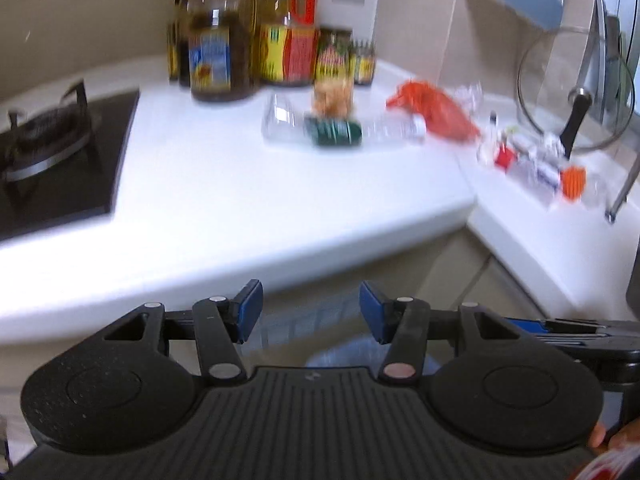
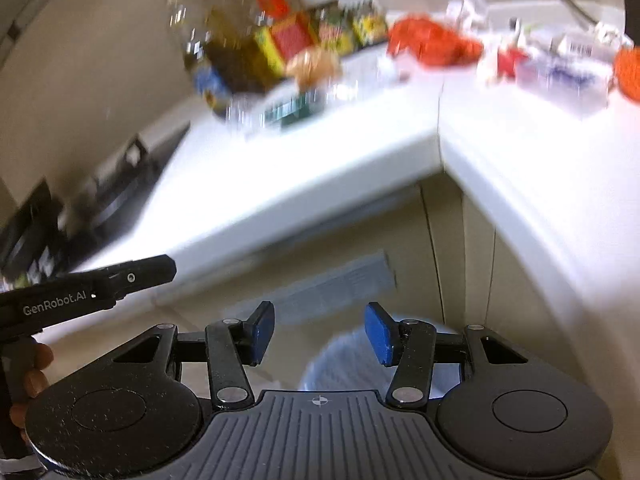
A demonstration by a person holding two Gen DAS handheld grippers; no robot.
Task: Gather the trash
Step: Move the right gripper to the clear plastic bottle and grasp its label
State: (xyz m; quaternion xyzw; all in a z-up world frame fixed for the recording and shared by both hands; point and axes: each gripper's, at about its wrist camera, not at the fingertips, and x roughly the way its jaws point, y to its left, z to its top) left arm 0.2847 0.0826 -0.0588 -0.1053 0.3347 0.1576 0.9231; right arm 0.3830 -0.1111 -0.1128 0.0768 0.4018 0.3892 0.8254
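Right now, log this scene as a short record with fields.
left gripper: open, empty
right gripper: open, empty
counter: white, L-shaped
trash on counter: clear plastic bottle lying on its side, red bag, wrappers
bin: on the floor below, blue liner
stove: far left
image quality: blurred
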